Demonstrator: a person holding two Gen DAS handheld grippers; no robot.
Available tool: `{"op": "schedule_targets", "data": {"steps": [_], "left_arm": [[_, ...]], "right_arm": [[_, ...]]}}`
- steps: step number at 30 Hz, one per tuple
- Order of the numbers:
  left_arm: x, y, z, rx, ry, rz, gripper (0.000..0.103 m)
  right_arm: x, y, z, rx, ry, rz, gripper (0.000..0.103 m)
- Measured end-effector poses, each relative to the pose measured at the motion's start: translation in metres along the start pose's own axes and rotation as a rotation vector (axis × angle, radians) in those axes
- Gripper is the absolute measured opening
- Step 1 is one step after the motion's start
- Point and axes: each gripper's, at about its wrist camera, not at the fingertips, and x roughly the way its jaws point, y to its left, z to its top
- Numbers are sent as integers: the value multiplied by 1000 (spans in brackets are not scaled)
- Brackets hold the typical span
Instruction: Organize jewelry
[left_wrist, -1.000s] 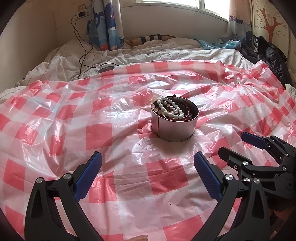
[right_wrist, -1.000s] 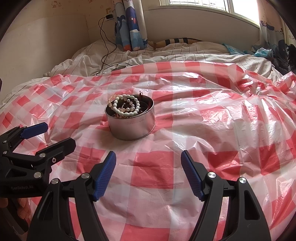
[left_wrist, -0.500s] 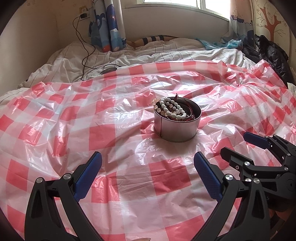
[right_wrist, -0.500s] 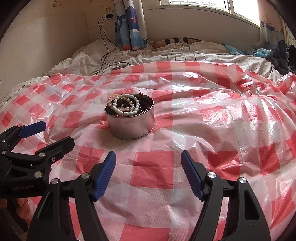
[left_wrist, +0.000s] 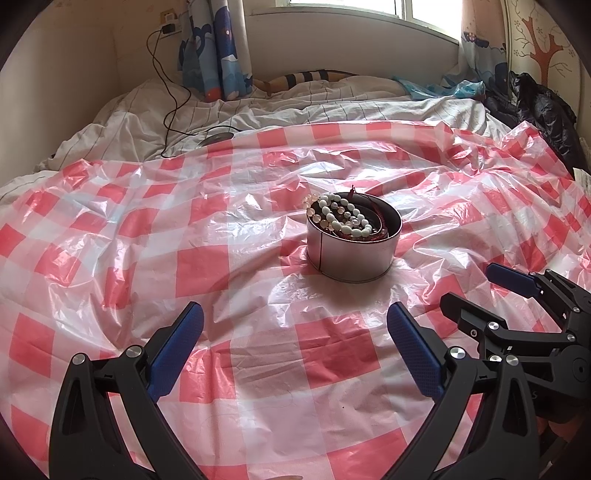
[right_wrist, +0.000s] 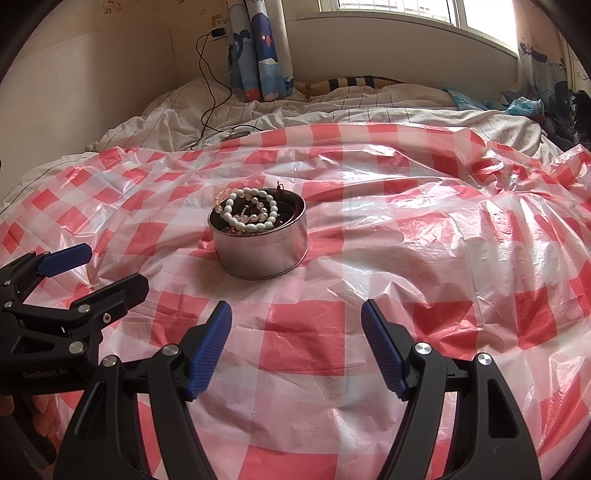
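Two grippers hang spread and empty over the near part of the bed; left gripper (left_wrist: 295, 325) has its blue pads wide apart with nothing between them, and right gripper (right_wrist: 295, 321) stands likewise open, pinching nothing. Change over the last second: almost none; tin and both grippers hold the same places as a second ago, save a slight drift of the left view; judgement: a pause with the jewelry apparently gathered, so the task reads as either near its end or not yet resumed. Round metal tin (left_wrist: 352, 251) sits upright near the middle of the red-and-white checked plastic sheet (left_wrist: 184, 277), well beyond both sets of fingertips; a white bead bracelet (right_wrist: 251, 214) lies on top of the contents, and a paler, clearer beaded strand (left_wrist: 310, 202) hangs over the tin's far-left rim; dark red pieces show beneath. Hard to make out: how many pieces the tin holds, since the lower ones are covered and dark; a small reddish tag or clasp stands at the far rim, kind unclear. A black cable (right_wrist: 207, 92) runs from the wall plug onto the striped bedding (left_wrist: 332, 110) to a dark flat object, not identifiable. Cut off: the person, but for fingers at the near left edge of the right view; no loose jewelry is visible on the sheet.
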Motion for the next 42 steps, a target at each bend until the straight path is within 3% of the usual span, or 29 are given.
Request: {"op": "schedule_targets", "data": {"steps": [21, 26, 31, 37, 42], "left_arm": [[0, 2, 0, -14, -2, -4, 95], [-3, 7, -4, -72, -19, -2, 95], [-11, 5, -4, -59, -65, -2, 95], [3, 13, -1, -99, 23, 15, 95], [5, 10, -4, -85, 30, 39, 95]], "right_arm": [[0, 1, 1, -2, 1, -1, 70], [1, 1, -1, -9, 2, 2, 73], [-1, -1, -4, -30, -6, 6, 74], [-10, -6, -3, -14, -23, -12, 77], [-18, -12, -5, -29, -30, -21, 82]]}}
